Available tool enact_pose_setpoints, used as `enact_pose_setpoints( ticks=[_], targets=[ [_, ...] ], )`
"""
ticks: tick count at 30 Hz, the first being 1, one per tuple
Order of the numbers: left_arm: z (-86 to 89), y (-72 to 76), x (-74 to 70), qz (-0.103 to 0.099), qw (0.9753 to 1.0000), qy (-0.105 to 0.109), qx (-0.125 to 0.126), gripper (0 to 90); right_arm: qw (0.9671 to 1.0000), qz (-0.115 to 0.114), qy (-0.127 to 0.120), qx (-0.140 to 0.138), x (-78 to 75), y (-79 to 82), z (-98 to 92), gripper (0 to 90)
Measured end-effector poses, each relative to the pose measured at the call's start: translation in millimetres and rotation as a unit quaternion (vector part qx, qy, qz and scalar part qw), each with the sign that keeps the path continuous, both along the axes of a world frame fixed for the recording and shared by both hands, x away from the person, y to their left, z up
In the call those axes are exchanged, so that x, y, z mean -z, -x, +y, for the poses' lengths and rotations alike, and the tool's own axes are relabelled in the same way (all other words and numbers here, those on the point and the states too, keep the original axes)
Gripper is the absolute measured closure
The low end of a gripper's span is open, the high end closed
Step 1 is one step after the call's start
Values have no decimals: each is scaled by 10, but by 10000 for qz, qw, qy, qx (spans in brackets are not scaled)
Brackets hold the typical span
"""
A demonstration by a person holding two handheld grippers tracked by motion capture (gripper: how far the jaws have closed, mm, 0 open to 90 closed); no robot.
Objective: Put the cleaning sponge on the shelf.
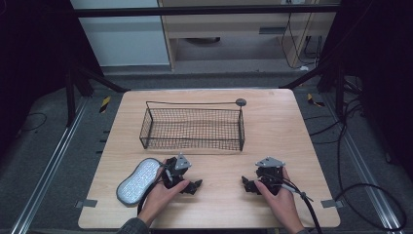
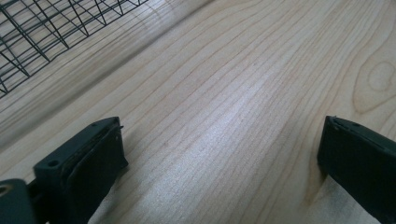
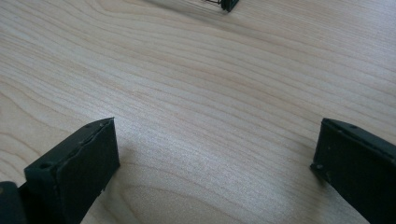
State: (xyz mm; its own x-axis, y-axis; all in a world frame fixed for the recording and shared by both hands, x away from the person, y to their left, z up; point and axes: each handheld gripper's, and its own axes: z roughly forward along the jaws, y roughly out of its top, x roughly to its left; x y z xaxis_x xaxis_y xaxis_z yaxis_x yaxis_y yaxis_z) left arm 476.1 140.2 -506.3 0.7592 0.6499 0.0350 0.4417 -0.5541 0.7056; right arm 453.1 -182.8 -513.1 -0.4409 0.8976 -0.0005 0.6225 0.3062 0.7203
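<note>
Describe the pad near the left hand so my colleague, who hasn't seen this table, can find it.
Start at the wooden table with the wire basket in its middle. Go to the near left corner: the pad lies flat beside the left gripper. It is the one pale, oval, speckled thing there.

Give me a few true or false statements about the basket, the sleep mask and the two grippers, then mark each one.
1. The basket holds nothing. True.
2. The mask lies inside the basket. False: it lies on the table, beside the left gripper.
3. Both grippers are open. True: the jaws of the left and of the right gripper stand wide apart over bare wood.
4. The right gripper holds the mask. False: it holds nothing.
5. The basket stands nearer the person than the grippers. False: it stands beyond them.
</note>
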Motion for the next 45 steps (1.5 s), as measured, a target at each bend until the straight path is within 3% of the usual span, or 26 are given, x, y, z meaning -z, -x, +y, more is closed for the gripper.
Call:
enact_pose_setpoints(
  ticks=[7, 15, 27, 33, 41, 45],
  targets=[
    [175, 39, -252, -214, 9994, 185, -176, 32, 10000, -7, 1, 11, 2, 0, 2, 4],
    [579, 76, -517, -193, 9980, -5, -602, 35, 10000, -7, -7, -37, -1, 13, -4, 4],
    [992, 29, -598, 104, 9960, -365, -811, 38, 10000, -4, 0, -46, -2, 16, -6, 4],
    [1191, 22, -634, 241, 9933, -484, -1020, 41, 10000, 0, -13, -61, -2, 18, -8, 4],
    [1308, 31, -686, 284, 9922, -615, -1045, 46, 10000, -7, -2, -53, -1, 18, -7, 4],
    [1364, 50, -725, 303, 9908, -792, -1056, 50, 10000, -6, 1, -51, 0, 18, -7, 4]
  ],
)
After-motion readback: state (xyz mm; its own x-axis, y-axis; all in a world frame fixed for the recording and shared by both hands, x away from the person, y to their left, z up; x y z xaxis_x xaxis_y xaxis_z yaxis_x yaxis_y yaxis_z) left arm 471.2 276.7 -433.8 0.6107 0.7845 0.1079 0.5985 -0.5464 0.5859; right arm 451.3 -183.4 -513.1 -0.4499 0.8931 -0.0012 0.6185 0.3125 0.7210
